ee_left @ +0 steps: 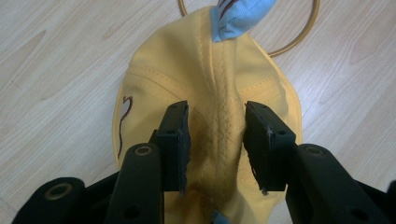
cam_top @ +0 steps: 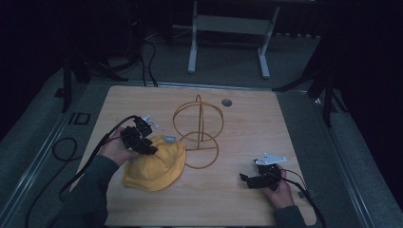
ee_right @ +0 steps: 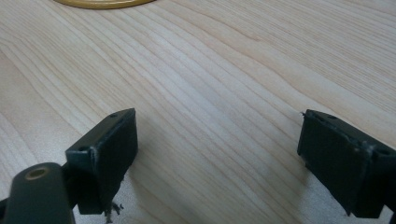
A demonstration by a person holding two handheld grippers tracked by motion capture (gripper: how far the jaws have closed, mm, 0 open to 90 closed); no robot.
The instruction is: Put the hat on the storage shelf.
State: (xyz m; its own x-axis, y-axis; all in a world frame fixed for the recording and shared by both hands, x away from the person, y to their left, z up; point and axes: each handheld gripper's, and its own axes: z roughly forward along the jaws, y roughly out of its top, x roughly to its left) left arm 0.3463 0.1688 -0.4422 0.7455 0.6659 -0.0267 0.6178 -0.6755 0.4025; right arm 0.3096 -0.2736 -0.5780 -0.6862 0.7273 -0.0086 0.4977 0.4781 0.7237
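While the yellow cloth hat [ee_left: 205, 107] lay slumped near the desk's [cam_top: 247, 118] near-left corner, its stitched crown seam ran between the left gripper's [ee_left: 215, 133] black fingers [ee_left: 173, 140], which stood partly apart astride a raised fold; whether the pads pressed the fabric could not be told. A pale blue patch [ee_left: 238, 16] was cut off at the frame's top. The gold wire stand [cam_top: 199, 130], looped and round-based, stood just beside the hat. The right gripper [ee_right: 217, 158] held its fingers wide over bare pale woodgrain near the near-right corner.
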